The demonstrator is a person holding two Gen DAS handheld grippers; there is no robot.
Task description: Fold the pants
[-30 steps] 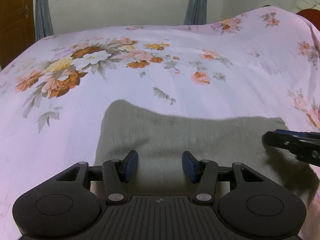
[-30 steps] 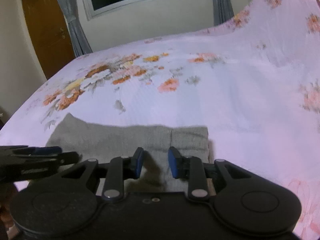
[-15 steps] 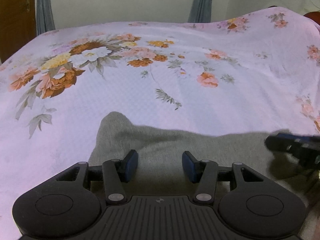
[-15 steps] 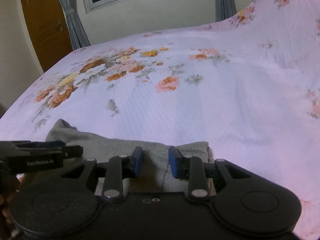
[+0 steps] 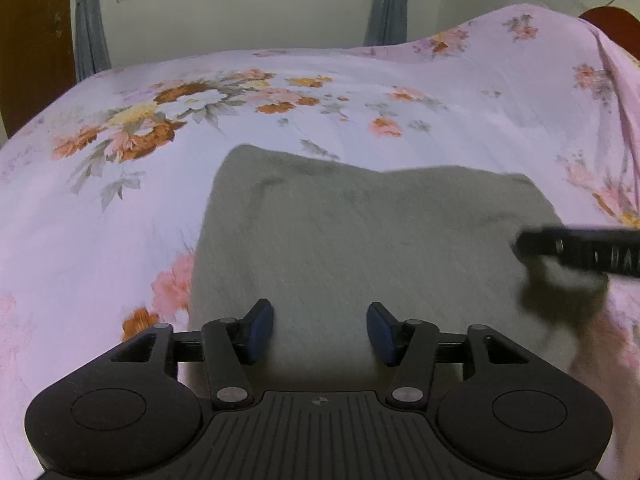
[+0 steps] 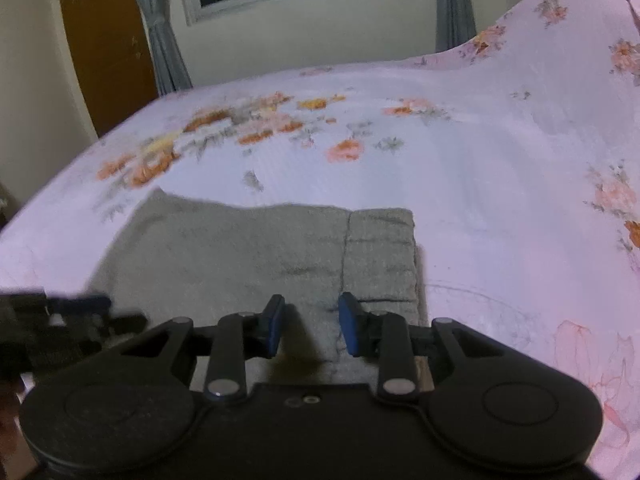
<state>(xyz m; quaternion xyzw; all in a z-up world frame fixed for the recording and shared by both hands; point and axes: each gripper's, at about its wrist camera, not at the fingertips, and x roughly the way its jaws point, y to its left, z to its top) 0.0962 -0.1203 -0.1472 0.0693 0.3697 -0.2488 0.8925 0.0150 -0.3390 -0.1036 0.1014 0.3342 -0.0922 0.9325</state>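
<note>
Grey pants (image 5: 360,240) lie folded flat on the bed. My left gripper (image 5: 320,320) hovers over their near-left part. Its jaws are opening, with only the flat cloth showing below the gap and neither pad pressing on it. In the right wrist view the pants (image 6: 248,252) end in a ribbed waistband (image 6: 380,252) at the right. My right gripper (image 6: 311,320) stands over the seam beside that band. Its jaws are also opening, a narrow gap between the pads and no cloth pinched. Each gripper shows at the edge of the other's view: right gripper (image 5: 524,246), left gripper (image 6: 100,304).
The bed is covered by a pink floral sheet (image 5: 120,220) that rises over a hump (image 6: 560,40) at the back right. Behind the bed are a wall, a window with grey curtains (image 6: 160,40) and a brown wooden door (image 6: 104,40) at the left.
The left jaws have widened and the right jaws slightly. The pants now fill more of both views, their far edge higher in the picture. Both cameras have shifted across the bed.
</note>
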